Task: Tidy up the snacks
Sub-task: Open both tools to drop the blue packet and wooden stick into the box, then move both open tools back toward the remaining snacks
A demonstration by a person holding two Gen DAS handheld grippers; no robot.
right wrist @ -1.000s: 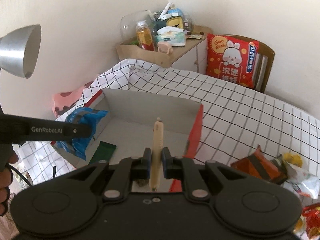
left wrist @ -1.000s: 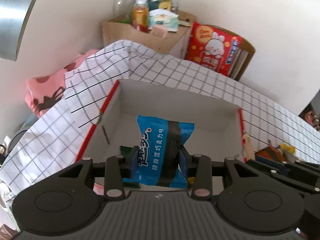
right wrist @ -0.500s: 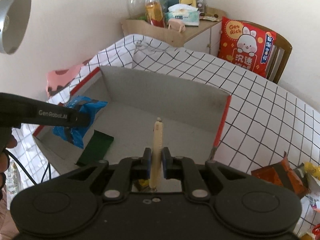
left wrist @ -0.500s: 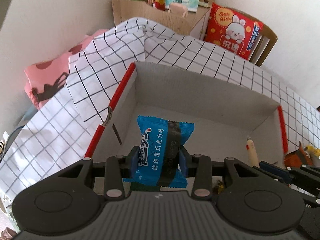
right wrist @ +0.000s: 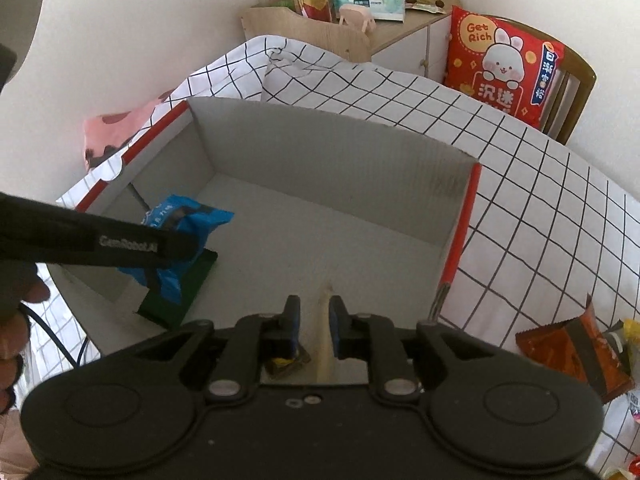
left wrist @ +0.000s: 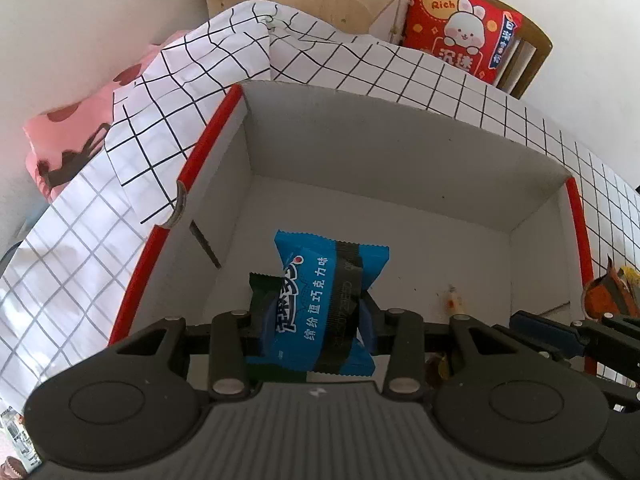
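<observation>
Over the grey cardboard box (right wrist: 332,168) with red-edged flaps, both grippers hang pointing steeply down into it, lower and closer to its floor than a second ago. At six o'clock in the right wrist view, the right gripper (right wrist: 314,320) is opening: its blue pads, clamped on the pale sausage stick (right wrist: 325,332) a moment back, now stand apart from it, and the stick slumps between them, its tip lower than before. That reads as a release, so this snack is probably as good as delivered. Toward nine o'clock in the same view, the left gripper (right wrist: 176,244) reaches in from the side, clenched on the blue biscuit packet (left wrist: 324,304), which hangs just above a dark green packet (right wrist: 180,292) lying on the box floor. The left jaws show no change, so the blue packet's drop seems the step remaining here. At four o'clock on the checked tablecloth (right wrist: 532,208), outside the box, an orange snack bag (right wrist: 572,352) waits with other wrappers.
</observation>
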